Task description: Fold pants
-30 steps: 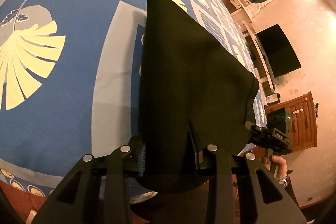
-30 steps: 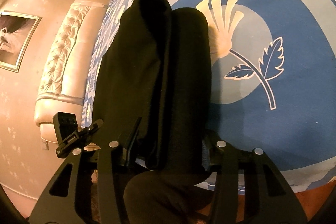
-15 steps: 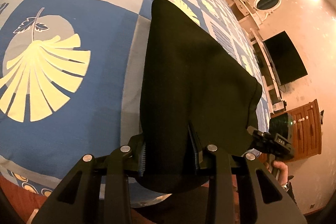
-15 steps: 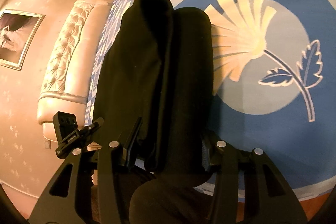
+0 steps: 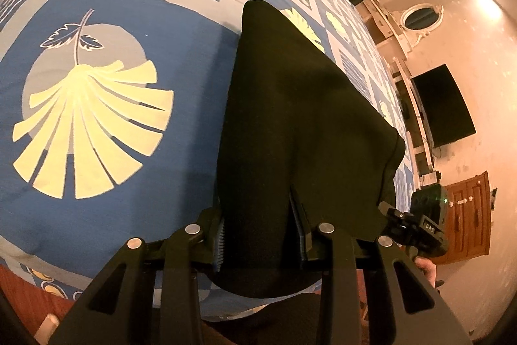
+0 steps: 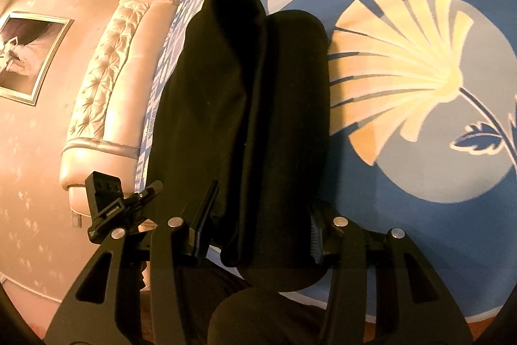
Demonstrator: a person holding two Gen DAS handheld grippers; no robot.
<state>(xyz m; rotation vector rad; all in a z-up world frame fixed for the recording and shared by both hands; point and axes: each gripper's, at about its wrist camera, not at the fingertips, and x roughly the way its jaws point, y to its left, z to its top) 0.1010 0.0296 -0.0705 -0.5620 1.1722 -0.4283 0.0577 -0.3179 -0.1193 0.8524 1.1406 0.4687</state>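
Observation:
Black pants (image 5: 300, 125) stretch away from me over a blue patterned bedspread (image 5: 106, 170). My left gripper (image 5: 260, 231) is shut on their near edge, the cloth bunched between the pads. In the right wrist view the same pants (image 6: 245, 105) show as a thick folded bundle with a long crease. My right gripper (image 6: 261, 231) is shut on that bundle's near end. The other hand-held gripper shows at the right edge of the left view (image 5: 420, 225) and at the left of the right view (image 6: 110, 202). The fingertips are buried in cloth.
The bedspread's near edge (image 5: 38, 264) drops to a reddish floor. A padded headboard (image 6: 106, 80) lies left in the right view. A dark wall screen (image 5: 442, 105) and a wooden cabinet (image 5: 468, 215) stand at the right of the left view.
The left gripper has slid across the bed with the pants in it: the fan-leaf print moved rightward in its view. In the right view the leaf print shifted right and grew. Both grips held.

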